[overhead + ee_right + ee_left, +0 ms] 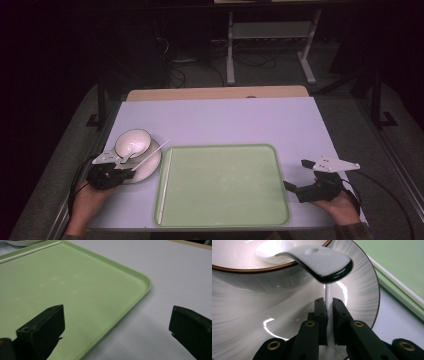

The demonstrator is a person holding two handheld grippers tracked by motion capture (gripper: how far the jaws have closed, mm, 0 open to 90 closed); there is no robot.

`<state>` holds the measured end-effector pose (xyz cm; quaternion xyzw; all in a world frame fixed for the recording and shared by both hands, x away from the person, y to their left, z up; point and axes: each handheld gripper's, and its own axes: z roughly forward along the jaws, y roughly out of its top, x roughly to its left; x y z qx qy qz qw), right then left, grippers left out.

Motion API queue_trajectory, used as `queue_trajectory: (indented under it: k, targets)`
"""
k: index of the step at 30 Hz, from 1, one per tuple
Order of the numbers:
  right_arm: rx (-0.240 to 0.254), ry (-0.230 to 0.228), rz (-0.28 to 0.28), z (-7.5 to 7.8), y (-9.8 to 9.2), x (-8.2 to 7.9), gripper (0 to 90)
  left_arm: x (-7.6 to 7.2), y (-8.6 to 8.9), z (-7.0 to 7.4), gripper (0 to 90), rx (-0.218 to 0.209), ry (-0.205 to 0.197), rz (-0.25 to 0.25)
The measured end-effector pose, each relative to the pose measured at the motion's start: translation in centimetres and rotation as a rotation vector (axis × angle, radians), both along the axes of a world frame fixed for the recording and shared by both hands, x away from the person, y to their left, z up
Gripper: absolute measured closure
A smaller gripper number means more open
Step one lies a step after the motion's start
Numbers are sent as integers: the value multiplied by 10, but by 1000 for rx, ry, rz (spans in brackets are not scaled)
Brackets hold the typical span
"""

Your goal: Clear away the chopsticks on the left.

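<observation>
The left gripper (330,306) is being held at the plate (149,169) in the lower left of the high view, its jaws drawn narrow on a thin white chopstick (328,296) whose pads are pressing it from both sides. In the left gripper view the stick is seen running straight up between the jaws, away from the camera and under the dark tip of the spoon (317,261) that is resting in the bowl (244,257). In the high view the chopstick's (151,155) long axis is lying slantwise, up and right toward the green tray (220,220) (where a second stick is lying along the left rim). The right gripper (117,325) is being held wide and empty at the tray's lower right corner, well apart, so the left is judged nearer.
</observation>
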<state>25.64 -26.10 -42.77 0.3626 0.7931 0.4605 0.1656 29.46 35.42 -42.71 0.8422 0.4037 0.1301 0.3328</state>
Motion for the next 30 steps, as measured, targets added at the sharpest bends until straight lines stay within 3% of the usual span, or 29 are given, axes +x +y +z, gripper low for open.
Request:
queue_trajectory:
  k: [16, 30]
  targets:
    - [0, 1, 0, 0, 0, 0, 0, -5, -2, 9, 835, -65, -37, 2]
    - [0, 0, 0, 0, 0, 0, 0, -9, -14, 18, 835, -115, -50, -36]
